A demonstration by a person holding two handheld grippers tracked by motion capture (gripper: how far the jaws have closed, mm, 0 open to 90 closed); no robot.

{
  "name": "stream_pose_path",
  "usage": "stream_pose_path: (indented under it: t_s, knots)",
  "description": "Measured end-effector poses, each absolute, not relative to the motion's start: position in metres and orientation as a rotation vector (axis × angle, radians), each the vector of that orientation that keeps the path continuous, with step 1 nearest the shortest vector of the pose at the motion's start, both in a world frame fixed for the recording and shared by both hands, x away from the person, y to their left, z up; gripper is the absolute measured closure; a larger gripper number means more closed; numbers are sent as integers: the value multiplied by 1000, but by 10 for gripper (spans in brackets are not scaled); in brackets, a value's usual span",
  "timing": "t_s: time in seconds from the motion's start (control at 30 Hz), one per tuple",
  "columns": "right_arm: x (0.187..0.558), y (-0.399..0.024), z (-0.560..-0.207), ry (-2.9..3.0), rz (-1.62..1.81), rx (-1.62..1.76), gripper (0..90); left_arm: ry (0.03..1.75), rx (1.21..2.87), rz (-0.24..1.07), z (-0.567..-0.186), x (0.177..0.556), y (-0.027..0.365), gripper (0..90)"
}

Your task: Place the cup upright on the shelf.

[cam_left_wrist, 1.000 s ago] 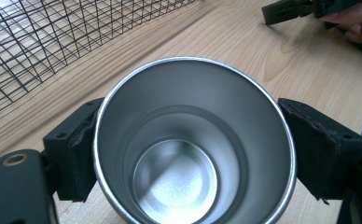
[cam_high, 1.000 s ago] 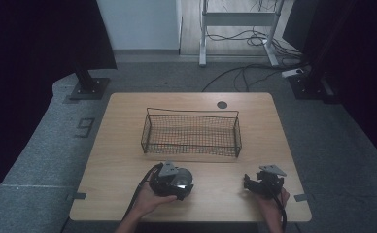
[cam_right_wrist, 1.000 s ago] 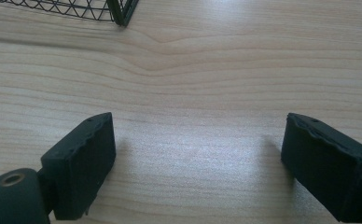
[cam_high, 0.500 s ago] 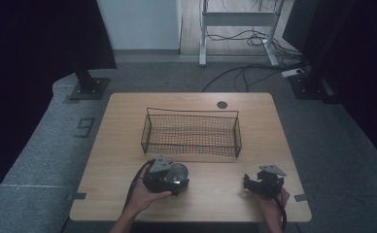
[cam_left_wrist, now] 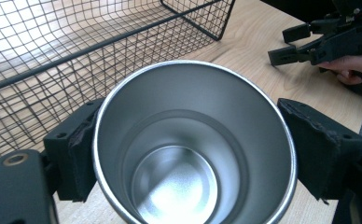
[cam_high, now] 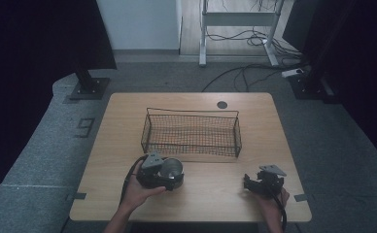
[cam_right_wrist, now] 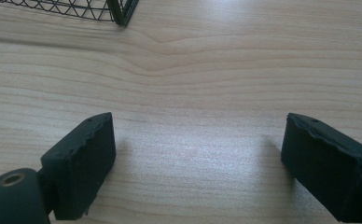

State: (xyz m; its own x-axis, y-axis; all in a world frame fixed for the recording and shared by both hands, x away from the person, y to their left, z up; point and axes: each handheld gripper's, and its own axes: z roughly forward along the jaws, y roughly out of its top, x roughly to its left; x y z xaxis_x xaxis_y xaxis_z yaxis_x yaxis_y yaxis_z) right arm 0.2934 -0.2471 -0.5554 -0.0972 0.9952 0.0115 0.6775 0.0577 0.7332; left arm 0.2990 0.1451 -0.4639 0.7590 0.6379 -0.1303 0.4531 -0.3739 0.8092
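A shiny steel cup [cam_left_wrist: 191, 144] sits between the jaws of my left gripper [cam_high: 169, 174], which is shut on its sides; I look straight into its empty inside. In the high view the cup [cam_high: 171, 169] is at the table's front left, just before the black wire basket [cam_high: 191, 132]. The basket [cam_left_wrist: 76, 51] is empty and lies close behind the cup. My right gripper [cam_high: 250, 183] rests low at the front right, open, with bare wood between its fingers [cam_right_wrist: 83, 163]. It also appears far off as the right gripper [cam_left_wrist: 288, 44] in the left gripper view.
The wooden table [cam_high: 254, 126] has a round dark cable hole [cam_high: 221, 105] at the back. Grey carpet surrounds it, with a stand base [cam_high: 89, 87] at the back left and cables [cam_high: 254, 68] behind. A corner of the basket [cam_right_wrist: 121, 14] is ahead of the right gripper.
My left gripper with the cup has shifted slightly left and back toward the basket. The right gripper has stayed put.
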Motion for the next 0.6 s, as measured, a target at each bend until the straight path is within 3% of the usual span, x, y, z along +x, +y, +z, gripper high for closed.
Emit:
stream_pose_path:
  t_s: [0.6]
  knots:
    - [293,-247,-555,1830,810,1668,98,825,2012,262,-453,304,153,146]
